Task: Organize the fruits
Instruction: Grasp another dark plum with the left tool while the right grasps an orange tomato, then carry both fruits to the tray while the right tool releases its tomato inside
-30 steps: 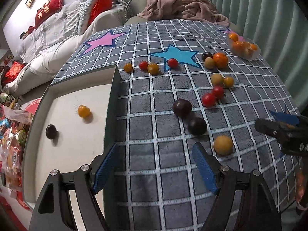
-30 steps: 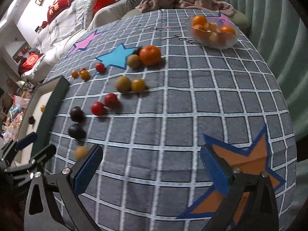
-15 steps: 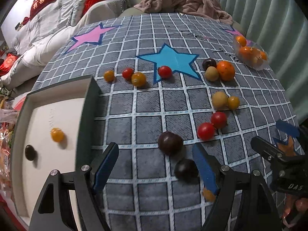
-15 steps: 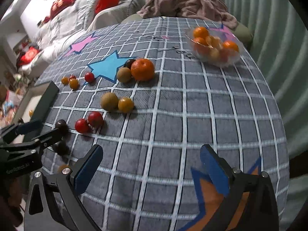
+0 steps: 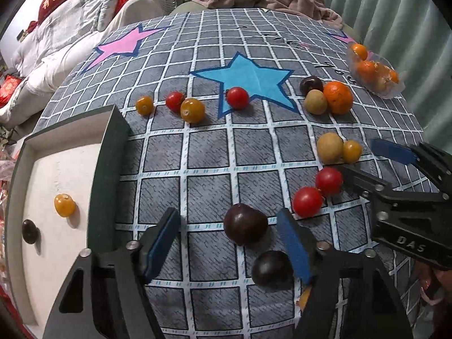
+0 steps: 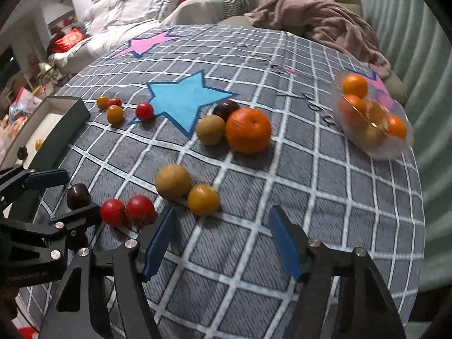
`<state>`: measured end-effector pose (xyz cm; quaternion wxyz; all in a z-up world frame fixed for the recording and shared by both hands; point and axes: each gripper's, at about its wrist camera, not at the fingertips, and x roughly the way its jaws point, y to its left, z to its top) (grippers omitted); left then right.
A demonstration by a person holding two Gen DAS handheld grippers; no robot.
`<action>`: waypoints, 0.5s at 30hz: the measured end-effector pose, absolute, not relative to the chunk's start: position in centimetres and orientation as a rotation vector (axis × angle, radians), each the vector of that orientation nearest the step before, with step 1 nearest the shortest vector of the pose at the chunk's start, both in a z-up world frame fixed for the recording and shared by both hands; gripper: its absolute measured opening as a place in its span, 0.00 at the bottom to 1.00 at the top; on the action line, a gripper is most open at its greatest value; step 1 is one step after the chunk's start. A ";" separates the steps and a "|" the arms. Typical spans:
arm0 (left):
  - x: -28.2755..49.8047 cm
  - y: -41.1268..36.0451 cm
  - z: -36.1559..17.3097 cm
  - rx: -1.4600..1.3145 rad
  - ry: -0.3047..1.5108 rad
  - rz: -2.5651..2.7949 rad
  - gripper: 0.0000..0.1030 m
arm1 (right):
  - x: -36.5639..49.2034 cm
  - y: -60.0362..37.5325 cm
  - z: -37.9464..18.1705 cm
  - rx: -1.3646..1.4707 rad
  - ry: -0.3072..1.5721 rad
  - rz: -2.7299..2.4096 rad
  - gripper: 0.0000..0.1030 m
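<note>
Loose fruits lie on the grid cloth. My left gripper (image 5: 228, 243) is open, with a dark plum (image 5: 245, 224) between its blue pads and a second dark plum (image 5: 271, 268) by the right pad. Two red tomatoes (image 5: 307, 201) lie just beyond. A green-walled tray (image 5: 104, 169) on the left holds a yellow tomato (image 5: 64, 204) and a dark fruit (image 5: 29, 231). My right gripper (image 6: 223, 240) is open and empty, just short of a yellow tomato (image 6: 203, 199) and a tan fruit (image 6: 173, 181). An orange (image 6: 248, 130) lies farther on.
A clear bowl (image 6: 375, 147) with oranges stands at the far right. Small red and yellow tomatoes (image 5: 192, 109) lie near the blue star (image 5: 248, 76). A brown blanket (image 6: 319, 25) and a sofa lie beyond the table. The left gripper shows in the right wrist view (image 6: 50, 197).
My left gripper has moved forward and right, so a dark plum now lies between its pads. My right gripper has moved forward toward the yellow tomato and tan fruit.
</note>
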<state>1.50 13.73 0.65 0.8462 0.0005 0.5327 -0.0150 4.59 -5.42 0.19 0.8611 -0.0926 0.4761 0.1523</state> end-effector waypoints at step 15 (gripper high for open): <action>-0.3 13.5 1.9 -0.038 1.076 -0.068 0.30 | 1.9 -7.8 0.8 -0.005 1.016 0.376 0.23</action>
